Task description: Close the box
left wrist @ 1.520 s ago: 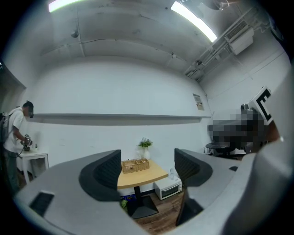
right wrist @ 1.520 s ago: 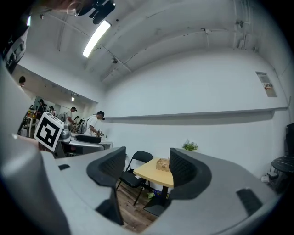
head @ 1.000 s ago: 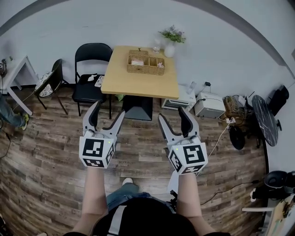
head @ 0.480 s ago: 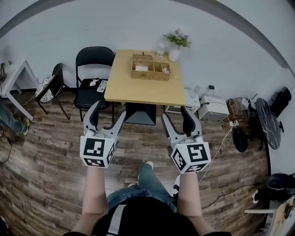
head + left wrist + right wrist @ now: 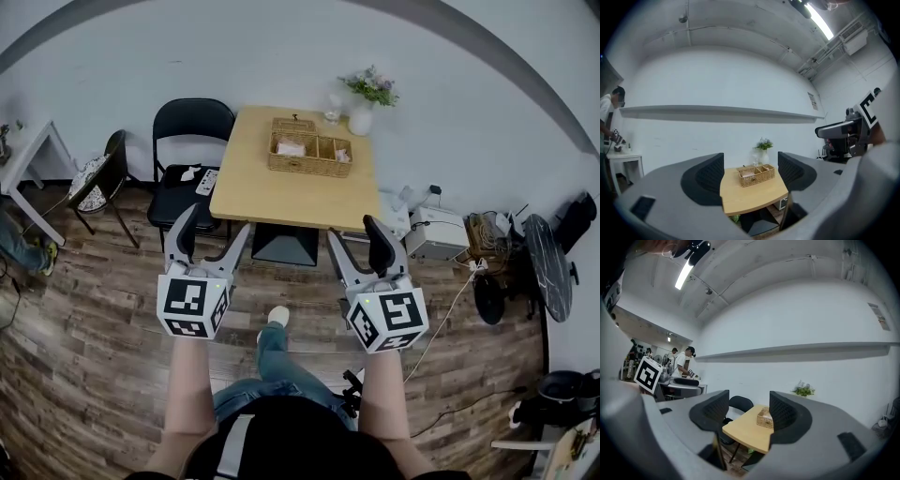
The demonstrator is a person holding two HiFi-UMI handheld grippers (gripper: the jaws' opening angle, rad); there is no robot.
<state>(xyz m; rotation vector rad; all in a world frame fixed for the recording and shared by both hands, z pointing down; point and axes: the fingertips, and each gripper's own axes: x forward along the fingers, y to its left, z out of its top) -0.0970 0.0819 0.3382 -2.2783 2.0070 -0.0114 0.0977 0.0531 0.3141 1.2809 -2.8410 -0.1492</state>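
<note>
Left tongs [image 5: 217, 221], right tongs [image 5: 352, 229] agape; woven rectangular box [image 5: 310, 155] on table [image 5: 281, 193].

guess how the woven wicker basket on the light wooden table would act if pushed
The woven wicker basket looks low and wide, so it would probably slide rather than tip. The wicker suggests it is light and fairly stiff. The light wooden table looks smooth, so the basket may skid easily.

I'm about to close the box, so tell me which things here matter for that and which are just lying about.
For the job: woven wicker box with compartments; light wooden table under it; left gripper and right gripper, both open, empty.
Just about: black folding chair; white vase with green plant; white appliance on the floor.
</note>
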